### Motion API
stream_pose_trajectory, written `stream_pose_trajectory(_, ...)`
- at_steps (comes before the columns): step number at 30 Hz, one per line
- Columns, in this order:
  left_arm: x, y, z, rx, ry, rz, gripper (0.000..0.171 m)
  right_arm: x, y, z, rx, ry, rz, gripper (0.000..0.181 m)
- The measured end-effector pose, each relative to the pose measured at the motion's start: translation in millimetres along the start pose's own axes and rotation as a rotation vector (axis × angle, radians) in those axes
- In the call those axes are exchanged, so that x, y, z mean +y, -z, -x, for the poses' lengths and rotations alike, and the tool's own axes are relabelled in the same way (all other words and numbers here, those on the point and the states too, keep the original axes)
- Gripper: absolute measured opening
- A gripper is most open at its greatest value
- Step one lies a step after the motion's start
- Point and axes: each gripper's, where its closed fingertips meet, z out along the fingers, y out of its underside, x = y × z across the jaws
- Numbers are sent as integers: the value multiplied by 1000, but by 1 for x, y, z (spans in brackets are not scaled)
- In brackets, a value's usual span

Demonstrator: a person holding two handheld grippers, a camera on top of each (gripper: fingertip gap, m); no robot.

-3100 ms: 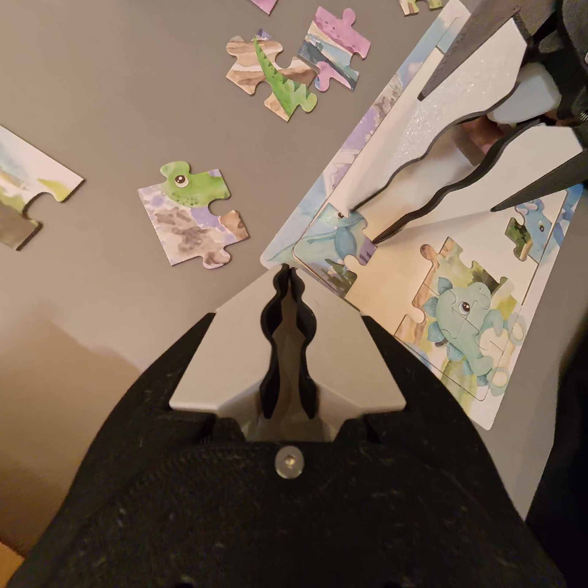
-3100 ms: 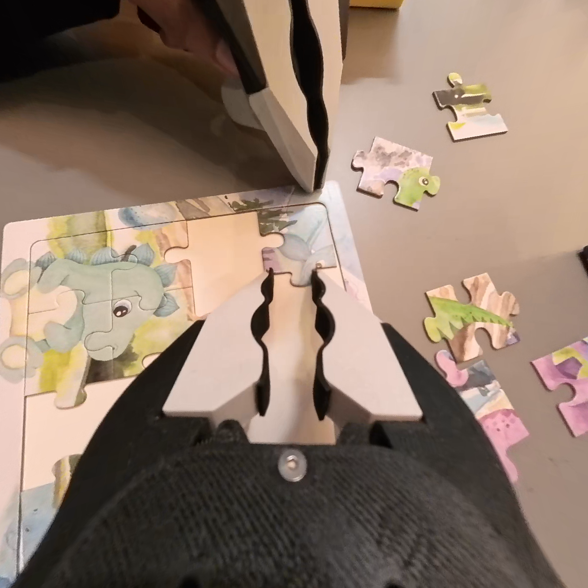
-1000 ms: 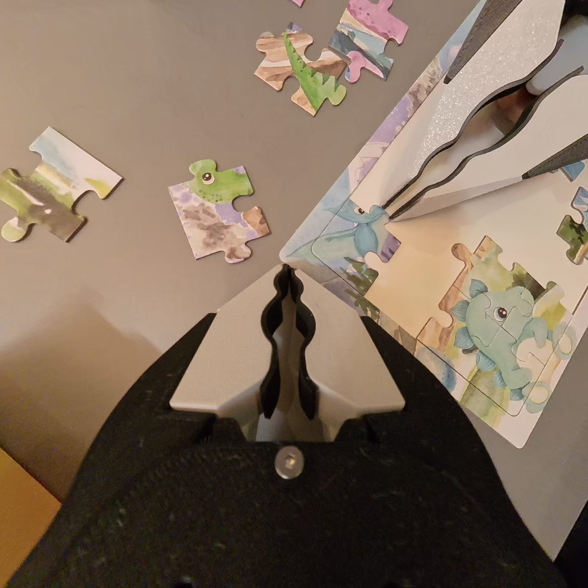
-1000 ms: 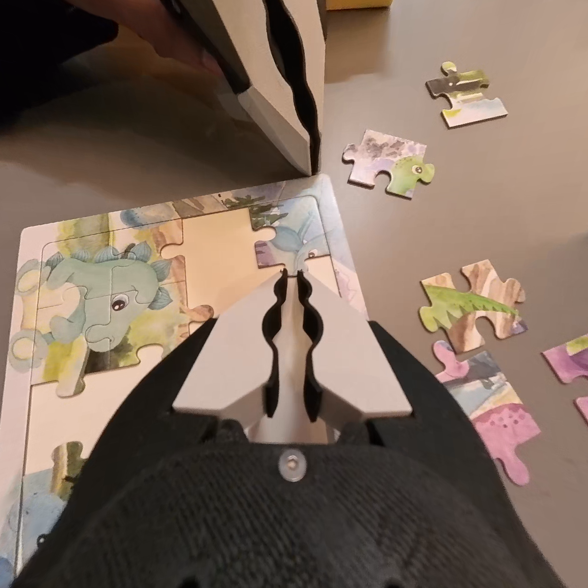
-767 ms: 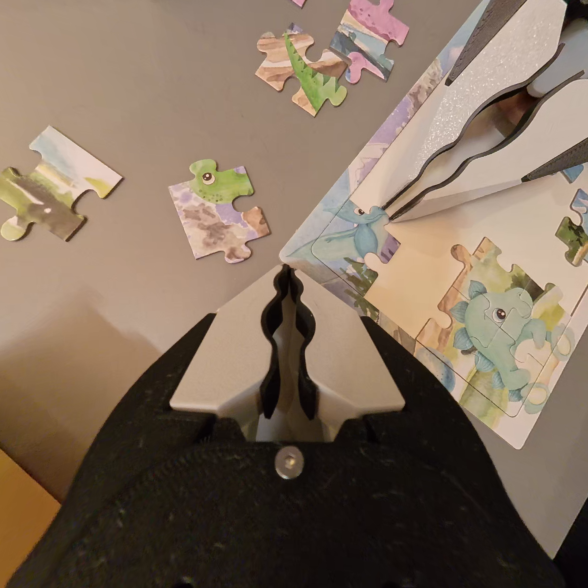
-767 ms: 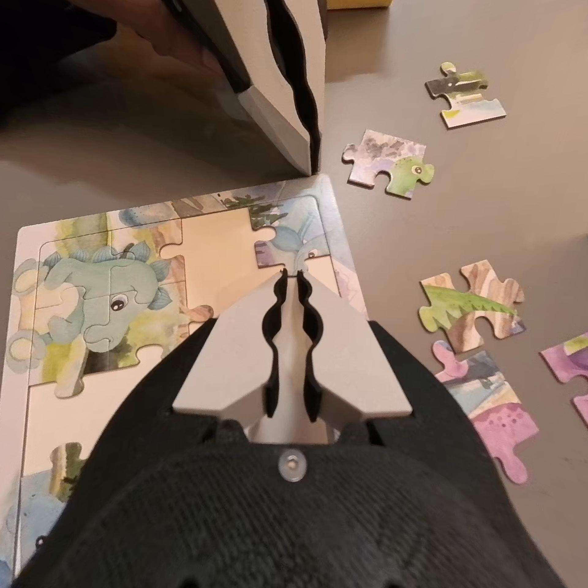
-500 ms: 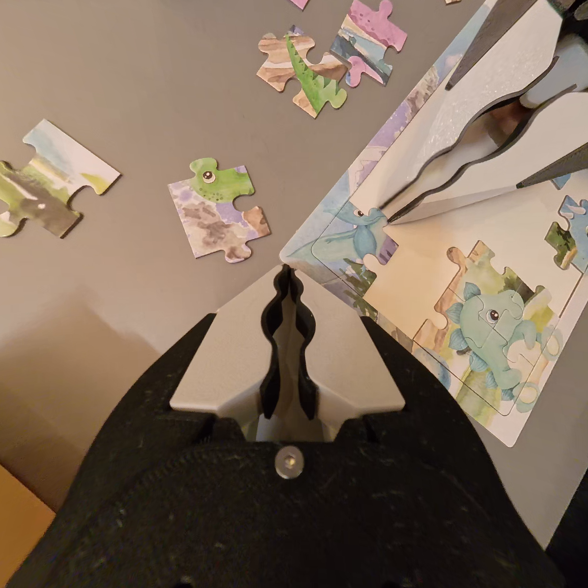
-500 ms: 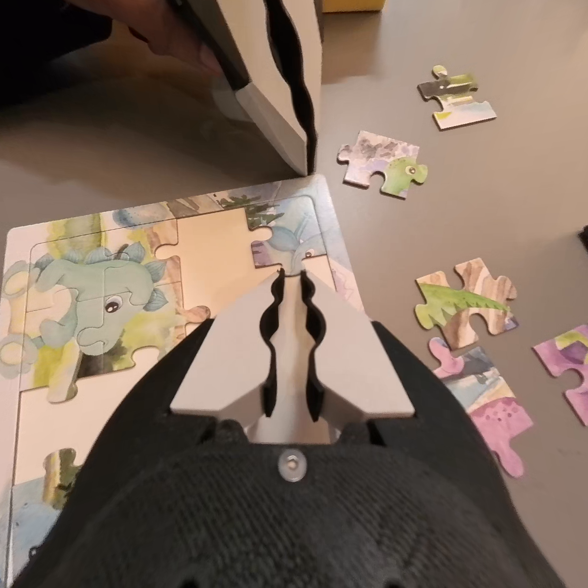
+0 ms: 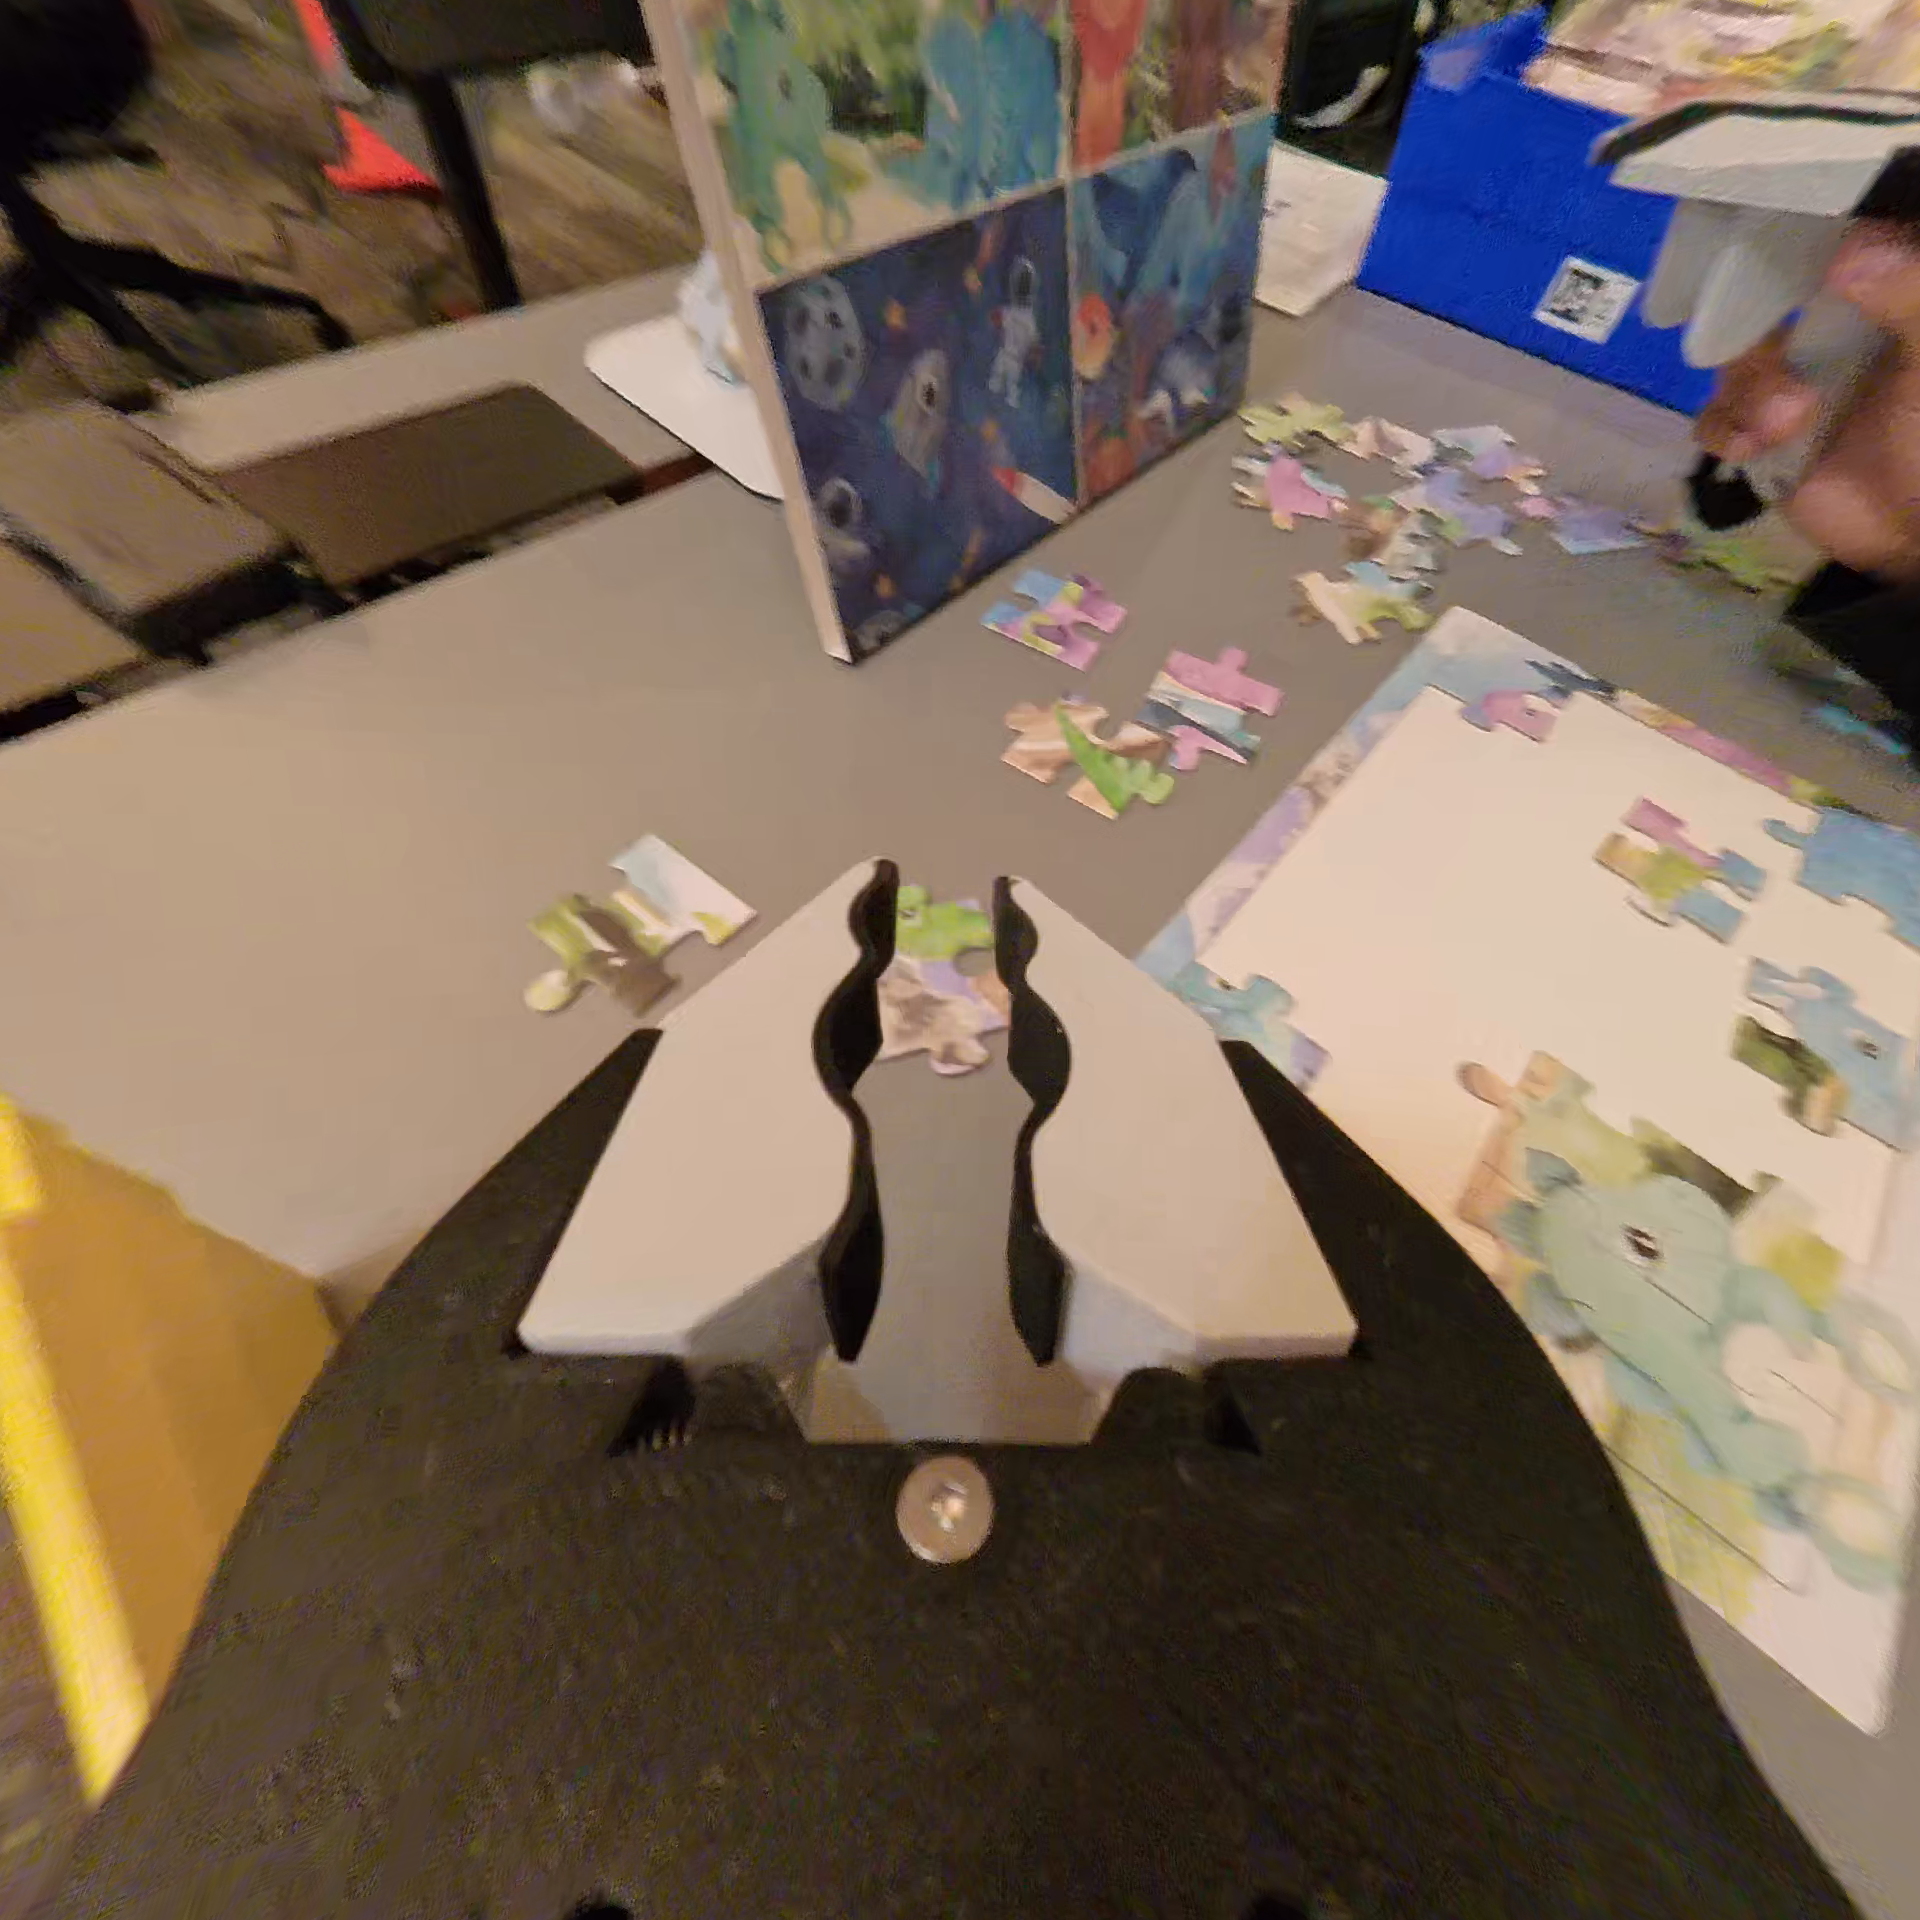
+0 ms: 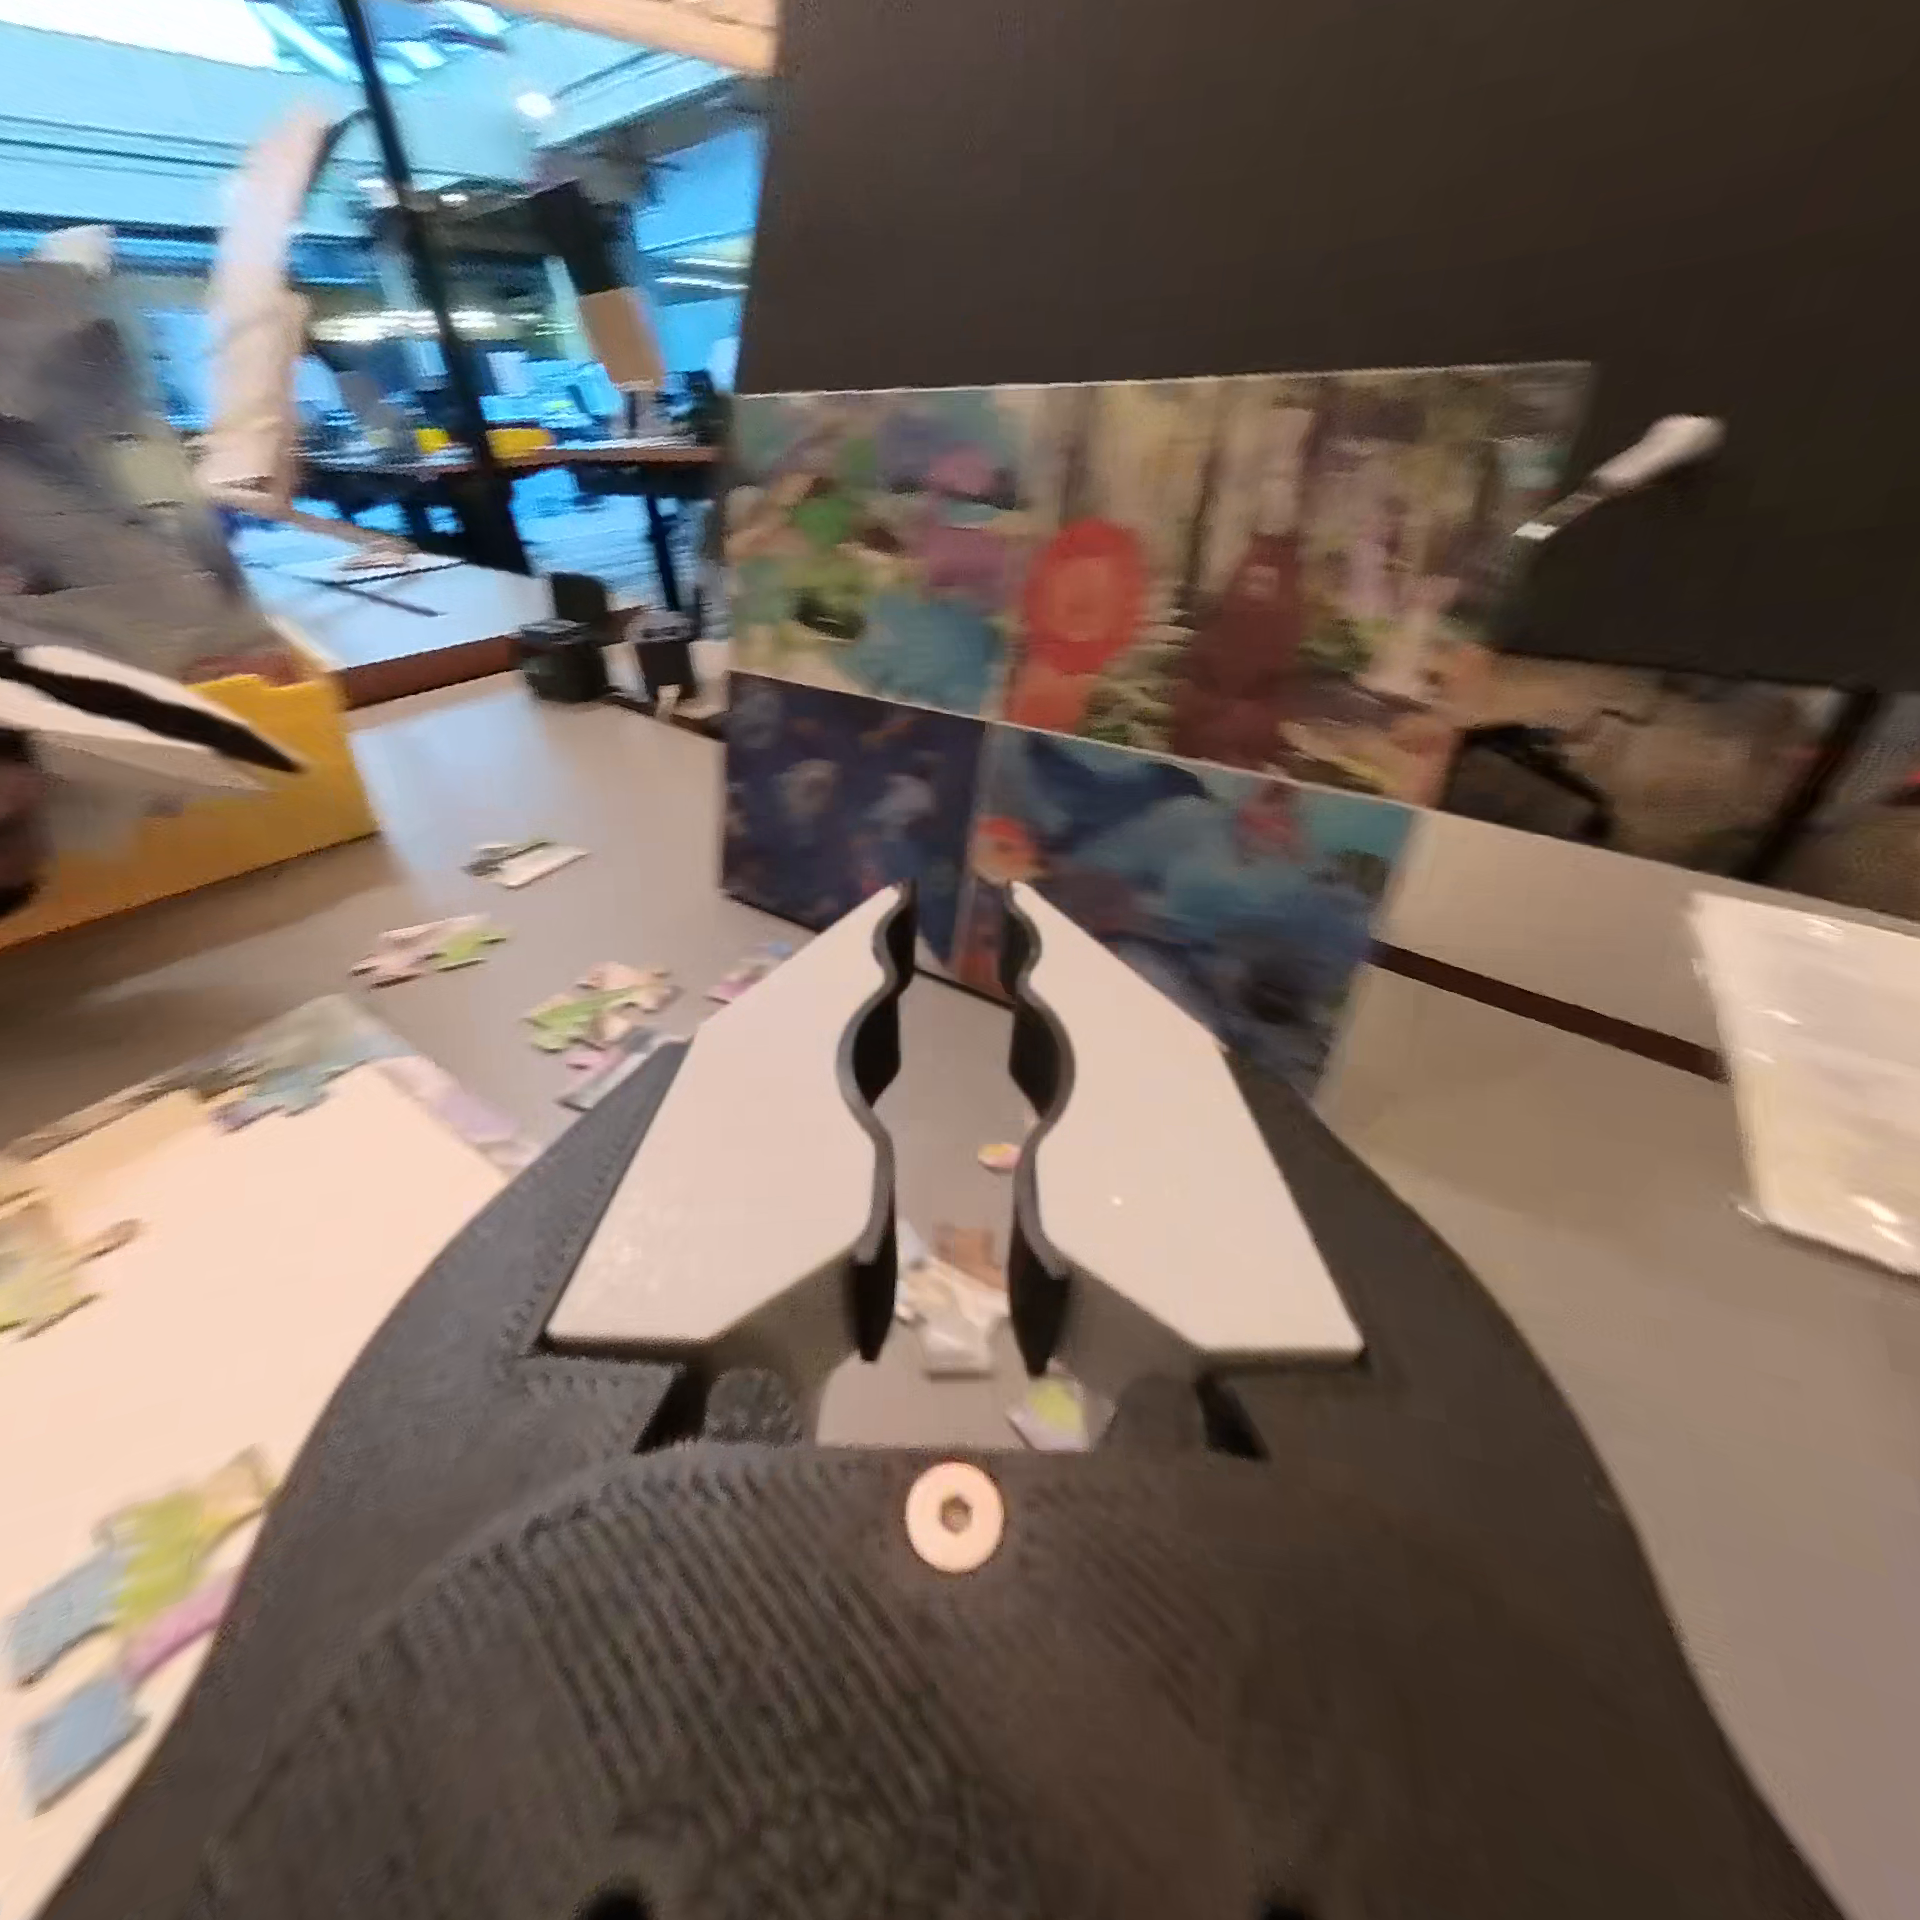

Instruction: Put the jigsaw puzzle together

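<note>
The puzzle board (image 9: pixel 1455 935) lies at the right of the left wrist view. It holds a blue-green dinosaur group (image 9: pixel 1662 1247), a blue corner piece (image 9: pixel 1236 1003) and a few other pieces (image 9: pixel 1683 868). My left gripper (image 9: pixel 943 888) is open and empty, raised above the table. A green dinosaur-head piece (image 9: pixel 940 925) shows between its fingers on the table below. My right gripper (image 10: pixel 958 894) is open and empty, raised and pointing at the upright picture box (image 10: pixel 1091 727). The board (image 10: pixel 260 1195) shows at its lower left, blurred.
Loose pieces lie left of the board: a grey-green one (image 9: pixel 623 935), a green-tail one (image 9: pixel 1091 753), a purple one (image 9: pixel 1205 707) and a far pile (image 9: pixel 1403 499). The picture box (image 9: pixel 997 416), a blue bin (image 9: pixel 1507 187), a yellow box (image 10: pixel 208 831) and a plastic bag (image 10: pixel 1818 1070) stand around. My hands' fingertips stand some 35 cm from each other.
Both grippers have lifted off the board and opened. Both views have tilted from looking down at the corner piece to looking forward across the table.
</note>
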Motion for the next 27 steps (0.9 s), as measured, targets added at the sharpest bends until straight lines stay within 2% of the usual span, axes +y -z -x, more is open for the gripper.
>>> stream_pose_trajectory(3,-12,8,11,-71,-31,-92,24,15,18,-23,77,-6,40,17)
stream_pose_trajectory(5,-18,11,11,-72,-21,-138,27,31,26,-37,132,5,123,23)
stream_pose_trajectory(7,-21,11,8,-56,-7,-168,31,42,34,-48,181,36,165,21)
stream_pose_trajectory(8,-22,9,8,-61,6,-177,42,44,38,-52,199,39,175,21)
stream_pose_trajectory(10,-19,1,16,-113,44,-180,79,46,43,-55,206,18,178,22)
stream_pose_trajectory(11,-17,-3,18,-131,53,-178,90,47,45,-57,207,1,179,22)
stream_pose_trajectory(12,-15,-7,19,-144,55,-179,93,49,47,-59,214,-15,186,22)
stream_pose_trajectory(16,-17,-12,25,-223,27,-194,81,58,53,-68,227,-74,193,21)
stream_pose_trajectory(19,-16,-8,29,-273,-27,-156,73,55,54,-70,233,-100,178,21)
stream_pose_trajectory(24,-21,3,37,-349,-74,-160,72,55,51,-67,215,-121,179,21)
stream_pose_trajectory(27,-15,0,41,-380,-128,-117,72,59,46,-62,219,-74,218,27)
